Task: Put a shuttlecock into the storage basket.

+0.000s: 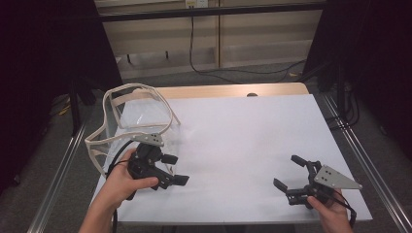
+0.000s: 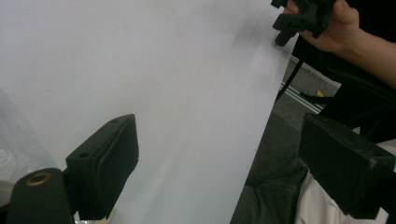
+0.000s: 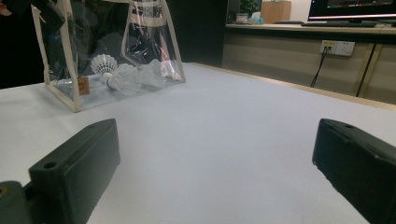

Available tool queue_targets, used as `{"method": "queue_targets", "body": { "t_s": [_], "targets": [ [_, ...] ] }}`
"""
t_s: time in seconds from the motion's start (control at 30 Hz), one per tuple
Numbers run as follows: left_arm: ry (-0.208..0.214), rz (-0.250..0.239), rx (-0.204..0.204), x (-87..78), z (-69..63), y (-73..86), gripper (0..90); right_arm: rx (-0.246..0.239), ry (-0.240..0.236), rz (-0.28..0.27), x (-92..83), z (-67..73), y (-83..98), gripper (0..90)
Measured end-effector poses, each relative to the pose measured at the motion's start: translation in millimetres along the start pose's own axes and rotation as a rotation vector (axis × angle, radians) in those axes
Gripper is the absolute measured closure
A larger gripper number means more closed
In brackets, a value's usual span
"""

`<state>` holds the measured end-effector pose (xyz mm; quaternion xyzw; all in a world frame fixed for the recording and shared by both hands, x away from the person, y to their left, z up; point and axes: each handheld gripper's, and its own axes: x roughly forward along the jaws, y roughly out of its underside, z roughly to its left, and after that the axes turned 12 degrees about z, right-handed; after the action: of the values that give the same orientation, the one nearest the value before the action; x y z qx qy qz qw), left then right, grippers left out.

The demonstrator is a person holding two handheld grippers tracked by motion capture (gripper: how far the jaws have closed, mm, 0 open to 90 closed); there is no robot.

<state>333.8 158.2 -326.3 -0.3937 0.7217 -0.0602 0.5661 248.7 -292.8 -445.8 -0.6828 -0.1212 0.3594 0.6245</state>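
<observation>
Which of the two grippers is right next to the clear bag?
The left gripper, held just in front of the clear bag at the table's left. The right gripper sits apart, far across the white table.

Bag [image 3: 107, 51] top cut off (frame edge).

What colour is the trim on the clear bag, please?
Cream trim on the clear bag, clearest in the right gripper view.
</observation>
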Motion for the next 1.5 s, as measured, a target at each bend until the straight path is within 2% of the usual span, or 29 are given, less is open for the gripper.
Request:
{"method": "queue_targets", "body": {
  "t_s": [0.13, 0.63, 0.7, 0.77, 0.97, 1.23, 1.5],
  "targets": [
    [0.018, 0.002, -0.009, 5.2, 2.6, 6.5, 12.7, 0.001, -0.001, 0.000, 0.0, 0.0, 0.0, 0.6],
    [0.001, 0.018, -0.016, 15.7, 8.1, 22.6, 12.1, -0.004, -0.001, -0.002, 0.2, 0.0, -0.1, 0.6],
    [-0.017, 0.028, -0.018, 16.8, 9.2, 24.3, 12.1, -0.005, -0.002, -0.002, 0.1, 0.0, -0.1, 0.6],
    [-0.006, 0.017, -0.024, 18.3, 10.7, 26.4, 12.0, -0.002, 0.001, -0.002, -0.1, -0.1, -0.1, 0.6],
    [-0.020, 0.029, -0.029, 21.5, 12.7, 30.6, 12.0, -0.005, 0.001, -0.001, 0.0, -0.2, -0.1, 0.6],
    [-0.018, 0.018, -0.038, 22.7, 17.1, 37.7, 12.0, -0.003, 0.001, -0.003, -0.2, -0.2, -0.1, 0.6],
    [-0.021, 0.032, -0.036, 26.5, 19.0, 44.1, 11.8, -0.006, 0.000, -0.003, 0.0, -0.2, -0.1, 0.6]
  ]
}}
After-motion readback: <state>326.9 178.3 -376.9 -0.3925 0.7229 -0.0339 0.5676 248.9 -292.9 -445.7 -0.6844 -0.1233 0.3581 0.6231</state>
